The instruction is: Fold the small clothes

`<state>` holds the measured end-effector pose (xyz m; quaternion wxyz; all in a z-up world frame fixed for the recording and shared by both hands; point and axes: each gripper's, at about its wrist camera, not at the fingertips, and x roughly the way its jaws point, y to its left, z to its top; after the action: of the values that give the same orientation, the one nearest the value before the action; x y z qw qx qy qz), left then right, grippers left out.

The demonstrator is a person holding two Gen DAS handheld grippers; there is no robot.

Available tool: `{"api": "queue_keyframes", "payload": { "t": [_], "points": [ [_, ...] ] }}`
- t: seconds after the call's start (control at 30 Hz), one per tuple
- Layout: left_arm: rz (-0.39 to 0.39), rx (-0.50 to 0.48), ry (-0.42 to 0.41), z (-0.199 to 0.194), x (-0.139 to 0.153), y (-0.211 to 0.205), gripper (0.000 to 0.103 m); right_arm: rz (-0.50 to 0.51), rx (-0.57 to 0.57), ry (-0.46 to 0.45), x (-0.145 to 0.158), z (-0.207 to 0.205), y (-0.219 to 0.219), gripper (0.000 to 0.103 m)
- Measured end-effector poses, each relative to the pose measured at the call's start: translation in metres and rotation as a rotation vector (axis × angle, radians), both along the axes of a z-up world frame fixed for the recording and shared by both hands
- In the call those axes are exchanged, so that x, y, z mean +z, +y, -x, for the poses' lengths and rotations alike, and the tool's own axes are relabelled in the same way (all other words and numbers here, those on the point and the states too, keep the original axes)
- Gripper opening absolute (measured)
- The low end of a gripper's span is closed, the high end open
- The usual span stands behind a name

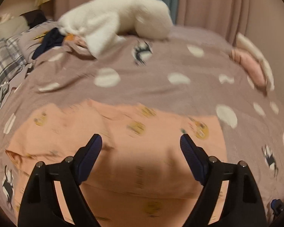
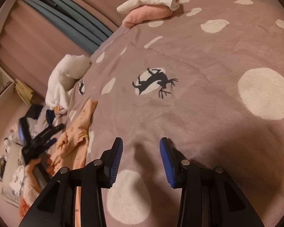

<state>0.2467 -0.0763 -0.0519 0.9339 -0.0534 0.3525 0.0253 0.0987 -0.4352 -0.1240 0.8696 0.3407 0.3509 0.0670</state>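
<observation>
I am hovering the left gripper point(image 1: 141, 143), jaws wide and empty, over the peach garment point(image 1: 123, 132) on the bed point(image 1: 161, 66), planning an edge pinch; right gripper point(image 2: 141, 147) half-open, empty.

The mauve bedspread with pale dots and deer prints point(image 1: 161, 87) covers the bed, and everything else lies on it. The peach printed garment point(image 1: 123, 151) lies flat on the near part of it, directly under the left gripper point(image 1: 141, 141), whose two fingers stand wide apart above the cloth with nothing between them. Behind the garment, at the far edge, lies the white plush toy point(image 1: 119, 19). Left of the toy lies a dark crumpled cloth point(image 1: 49, 41). On the far right lies a pink folded garment point(image 1: 250, 66), with a cream folded garment point(image 1: 255, 54) on top of it. The right gripper point(image 2: 141, 145) hangs over a bare part of the bedspread, right of the peach garment.
</observation>
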Motion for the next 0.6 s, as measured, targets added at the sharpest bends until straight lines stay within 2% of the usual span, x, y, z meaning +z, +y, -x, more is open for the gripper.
{"api": "queue_keyframes", "payload": {
  "t": [0.03, 0.1, 0.2, 0.27, 0.37, 0.4, 0.5, 0.6],
  "points": [
    [0.067, 0.001, -0.010, 0.001, 0.004, 0.017, 0.086, 0.007, 0.003, 0.001, 0.000, -0.001, 0.002, 0.042],
    [0.263, 0.006, -0.001, 0.002, 0.010, 0.051, 0.088, 0.023, 0.003, 0.003, -0.001, -0.002, 0.005, 0.042],
    [0.431, -0.024, 0.004, 0.000, 0.015, 0.081, 0.096, 0.018, 0.003, 0.000, -0.001, -0.001, 0.003, 0.042],
    [0.475, 0.010, -0.001, 0.000, 0.017, 0.100, 0.096, 0.008, 0.002, -0.002, -0.002, -0.001, 0.002, 0.042],
    [0.468, 0.030, 0.009, -0.001, 0.016, 0.112, 0.096, 0.013, 0.005, 0.000, -0.002, -0.002, 0.003, 0.042],
    [0.498, 0.023, 0.014, -0.003, 0.012, 0.115, 0.096, 0.018, 0.006, 0.000, -0.002, -0.002, 0.003, 0.042],
    [0.612, -0.001, 0.095, -0.016, -0.011, 0.120, 0.096, 0.025, 0.006, 0.002, -0.002, -0.003, 0.004, 0.042],
    [0.675, 0.031, 0.163, -0.022, -0.032, 0.121, 0.095, 0.022, 0.010, 0.000, -0.002, -0.002, 0.003, 0.042]
  ]
}}
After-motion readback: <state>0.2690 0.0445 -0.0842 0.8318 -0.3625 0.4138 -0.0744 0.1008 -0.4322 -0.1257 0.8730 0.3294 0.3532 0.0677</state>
